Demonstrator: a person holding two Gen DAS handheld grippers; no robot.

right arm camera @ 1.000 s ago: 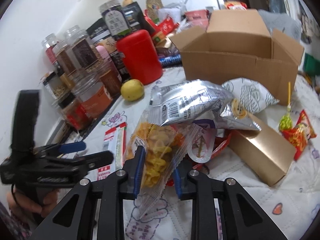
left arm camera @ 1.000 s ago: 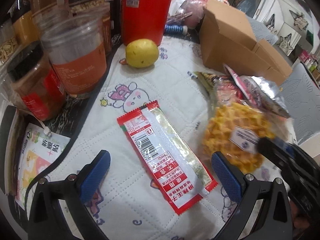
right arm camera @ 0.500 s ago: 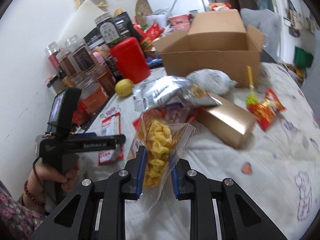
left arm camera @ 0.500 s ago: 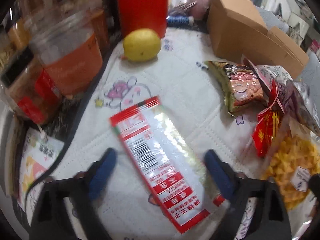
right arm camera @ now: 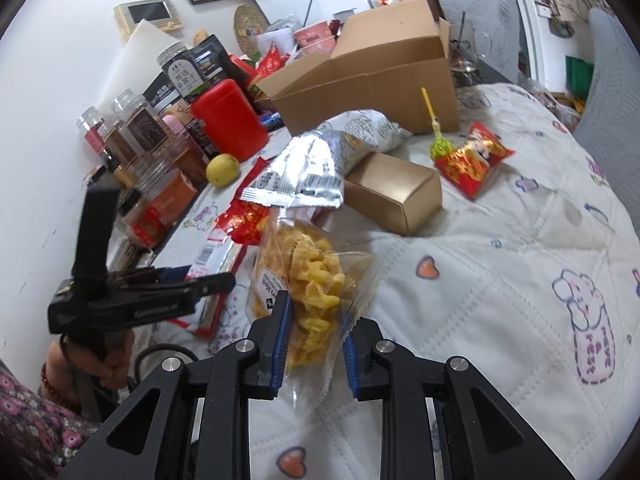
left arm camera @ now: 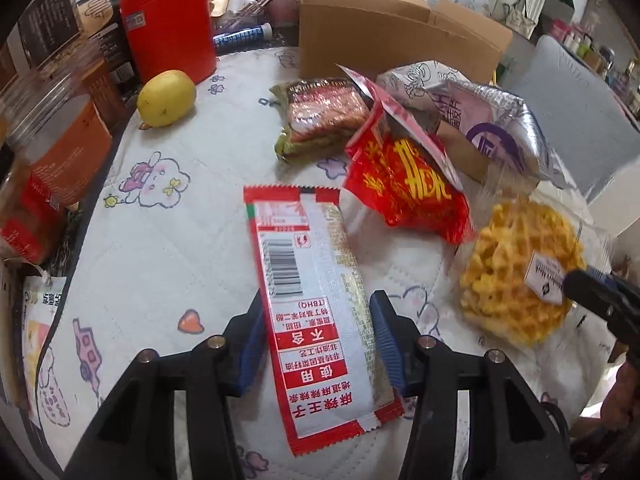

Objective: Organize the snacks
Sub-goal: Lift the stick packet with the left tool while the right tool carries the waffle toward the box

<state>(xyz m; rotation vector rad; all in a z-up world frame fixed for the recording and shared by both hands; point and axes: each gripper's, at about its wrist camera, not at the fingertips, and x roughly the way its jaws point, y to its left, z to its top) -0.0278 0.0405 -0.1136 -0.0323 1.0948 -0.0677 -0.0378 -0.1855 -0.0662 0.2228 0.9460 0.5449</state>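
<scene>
Since a second ago the left gripper [left arm camera: 316,336] has moved over the red sachet [left arm camera: 316,312], its jaws closing around it. Whether they press yet is unclear. Right gripper [right arm camera: 314,344] stays clamped on the yellow snack bag [right arm camera: 308,284].

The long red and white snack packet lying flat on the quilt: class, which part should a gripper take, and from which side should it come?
Grip the red and white snack packet across its narrow width near the lower end, coming from above. It lies flat and long, so only its two long edges fit between the left gripper pads, which have just been closing around it.
</scene>
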